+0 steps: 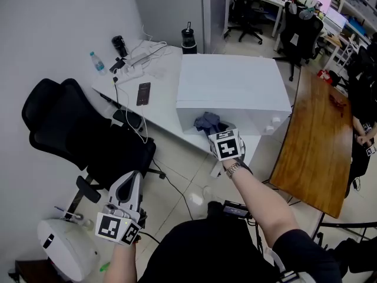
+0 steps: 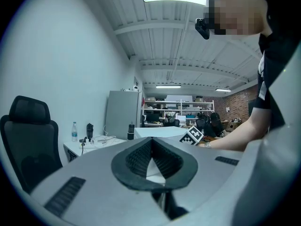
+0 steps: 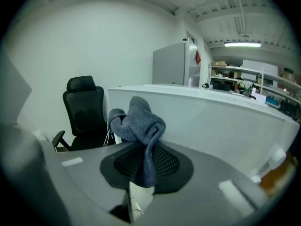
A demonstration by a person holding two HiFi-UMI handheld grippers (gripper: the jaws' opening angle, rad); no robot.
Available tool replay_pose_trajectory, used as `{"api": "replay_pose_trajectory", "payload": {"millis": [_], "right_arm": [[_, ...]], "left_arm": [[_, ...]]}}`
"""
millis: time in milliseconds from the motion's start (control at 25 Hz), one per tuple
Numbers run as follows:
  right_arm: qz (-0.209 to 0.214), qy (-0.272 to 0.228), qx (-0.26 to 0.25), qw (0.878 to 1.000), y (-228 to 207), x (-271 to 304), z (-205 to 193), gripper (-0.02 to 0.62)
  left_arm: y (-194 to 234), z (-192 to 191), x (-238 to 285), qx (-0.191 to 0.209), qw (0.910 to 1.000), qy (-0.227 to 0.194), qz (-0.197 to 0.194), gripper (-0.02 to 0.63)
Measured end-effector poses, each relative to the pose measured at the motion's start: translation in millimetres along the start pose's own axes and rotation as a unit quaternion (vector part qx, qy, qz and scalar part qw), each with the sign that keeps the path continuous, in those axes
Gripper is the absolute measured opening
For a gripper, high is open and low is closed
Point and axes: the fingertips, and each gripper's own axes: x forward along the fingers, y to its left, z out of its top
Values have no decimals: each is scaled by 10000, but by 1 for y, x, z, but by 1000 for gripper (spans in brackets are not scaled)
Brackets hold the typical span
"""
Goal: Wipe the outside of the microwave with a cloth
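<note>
right tool (image 3: 149, 157) was clamped on the bunched grey cloth (image 3: 138, 121), right at the front face of the white microwave (image 1: 232, 87); left tool (image 2: 151, 161) was fully closed, empty, down by the black chair (image 1: 88, 134).

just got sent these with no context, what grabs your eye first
The big white microwave on the white desk, centre of the head view, stands out first. Close at its front face, the right hand-held gripper is shut on a bunched grey cloth. A black office chair fills the left side, with the left hand-held gripper shut and empty below it.
</note>
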Motion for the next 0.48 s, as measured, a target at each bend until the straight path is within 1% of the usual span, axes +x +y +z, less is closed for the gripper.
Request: {"api": "replay_pose_trajectory", "payload": {"millis": [480], "right_arm": [[-578, 116, 297, 9978, -63, -33, -21, 54]], "left_arm": [[-20, 8, 22, 31, 9991, -99, -422, 5]]}}
